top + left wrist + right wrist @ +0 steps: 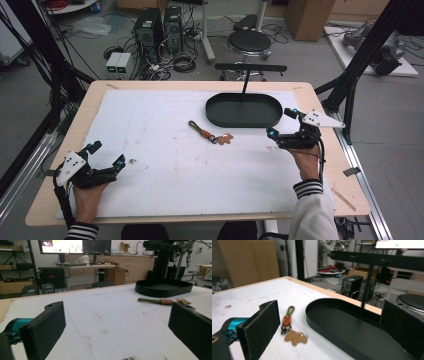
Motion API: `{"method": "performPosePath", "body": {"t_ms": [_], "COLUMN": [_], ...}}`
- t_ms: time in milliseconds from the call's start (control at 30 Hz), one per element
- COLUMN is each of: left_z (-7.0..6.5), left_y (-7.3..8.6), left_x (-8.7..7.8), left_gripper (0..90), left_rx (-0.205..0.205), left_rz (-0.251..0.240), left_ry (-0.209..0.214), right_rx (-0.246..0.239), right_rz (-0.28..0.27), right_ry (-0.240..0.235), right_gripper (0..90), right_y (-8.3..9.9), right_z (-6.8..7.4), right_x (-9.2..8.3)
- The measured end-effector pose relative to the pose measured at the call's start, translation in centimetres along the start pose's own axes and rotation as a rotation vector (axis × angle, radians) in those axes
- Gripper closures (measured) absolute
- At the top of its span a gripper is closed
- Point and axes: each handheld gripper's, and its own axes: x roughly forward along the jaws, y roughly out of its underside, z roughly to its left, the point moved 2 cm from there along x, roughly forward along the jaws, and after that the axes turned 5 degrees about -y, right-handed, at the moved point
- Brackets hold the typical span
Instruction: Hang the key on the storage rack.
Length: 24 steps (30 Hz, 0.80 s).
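You have a matt white, stained cloth-like mat point(170, 165) over a pale wood table point(90, 97), a smooth matt black tray point(342, 332), and a woven-cord keychain point(288, 315) with a tan leather-looking tag.

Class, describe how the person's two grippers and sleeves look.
Each gripper, left and right, is black with two flat black jaws, teal accents, a grey three-cornered plate with dark dots and a black cable. The sleeves are white with black-and-white striped cuffs.

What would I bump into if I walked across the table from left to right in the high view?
left tongs → keychain → black tray → right tongs
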Motion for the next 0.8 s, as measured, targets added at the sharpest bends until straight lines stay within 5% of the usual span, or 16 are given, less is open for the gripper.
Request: {"method": "performPosePath", "body": {"t_ms": [367,800], "left_z": [0.0,0.0], "left_y": [0.0,0.0], "left_x": [0.0,0.0], "left_gripper": [1.7,1.7], "left_rx": [-0.001,0.003], "left_rz": [-0.001,0.004], "left_ry": [0.000,0.001], "right_rx": [-0.056,-0.126], "right_rz": [0.123,0.317], "right_ry": [-0.090,-0.225], "right_gripper": [1.9,2.4], "right_y": [-3.1,-4.8], "right_z": [-0.2,1.5], "right_x": [4.6,10.4]}}
